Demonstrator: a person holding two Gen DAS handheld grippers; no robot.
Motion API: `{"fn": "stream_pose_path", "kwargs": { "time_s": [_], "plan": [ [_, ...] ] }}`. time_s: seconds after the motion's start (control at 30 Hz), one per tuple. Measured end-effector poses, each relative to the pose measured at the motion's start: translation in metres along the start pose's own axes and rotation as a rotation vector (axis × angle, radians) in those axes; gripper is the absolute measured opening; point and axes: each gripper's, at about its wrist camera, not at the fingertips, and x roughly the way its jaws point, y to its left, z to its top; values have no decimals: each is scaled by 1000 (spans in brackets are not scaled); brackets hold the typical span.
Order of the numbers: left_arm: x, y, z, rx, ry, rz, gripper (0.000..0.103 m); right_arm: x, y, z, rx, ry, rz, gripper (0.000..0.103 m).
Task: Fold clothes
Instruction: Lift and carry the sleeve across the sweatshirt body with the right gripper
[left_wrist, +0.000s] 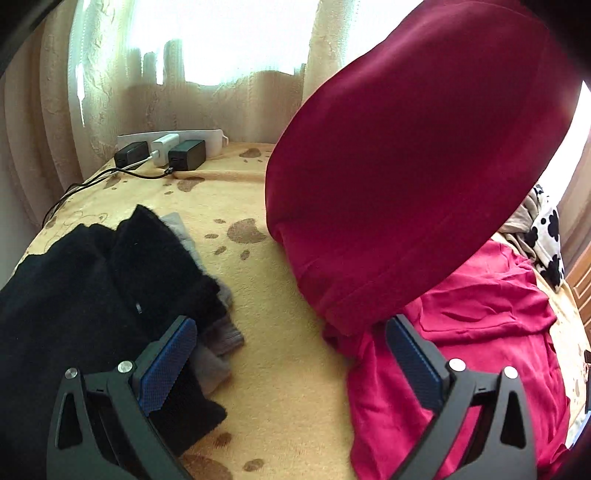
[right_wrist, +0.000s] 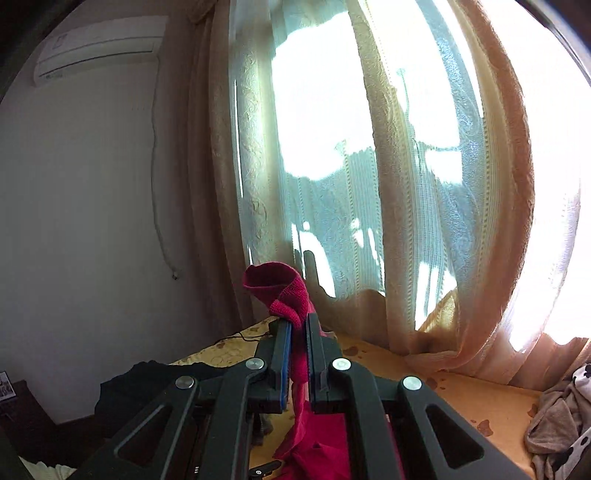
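A crimson garment (left_wrist: 480, 317) lies crumpled on the yellow paw-print blanket (left_wrist: 273, 332), and one part of it (left_wrist: 417, 166) is lifted high and hangs as a big red fold. My left gripper (left_wrist: 291, 354) hovers open over the blanket, its blue pads (left_wrist: 166, 369) wide apart with nothing between them. The right pad stands beside the garment's edge. In the right wrist view my right gripper (right_wrist: 298, 328) is shut on a ribbed cuff of the crimson garment (right_wrist: 280, 291), raised above the bed, with red cloth hanging down below the fingers.
A pile of black and grey clothes (left_wrist: 110, 288) lies left of my left gripper. Power banks with cables (left_wrist: 162, 153) sit at the bed's far edge by the curtains (right_wrist: 388, 184). A black-and-white spotted garment (left_wrist: 546, 240) lies at the far right. An air conditioner (right_wrist: 99, 48) hangs on the wall.
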Motion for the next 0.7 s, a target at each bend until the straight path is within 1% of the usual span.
{"fn": "stream_pose_path", "kwargs": {
  "time_s": [0.1,0.23,0.37,0.47,0.6,0.7],
  "plan": [
    [9,-13,7,15,-1,31,103,-7,-16,-3,20,-3,-14,8],
    [26,-24,15,47,14,110,103,-17,-44,-19,76,3,-46,8],
    [34,-21,18,39,26,127,103,-36,-83,-48,162,5,-101,8],
    [39,-20,17,52,36,138,103,-53,-117,-80,252,17,-158,8],
    [43,-26,14,88,47,152,103,-68,-162,-135,385,52,-240,8],
    [46,-29,12,105,61,153,103,-80,-186,-178,483,72,-279,8]
  ]
}}
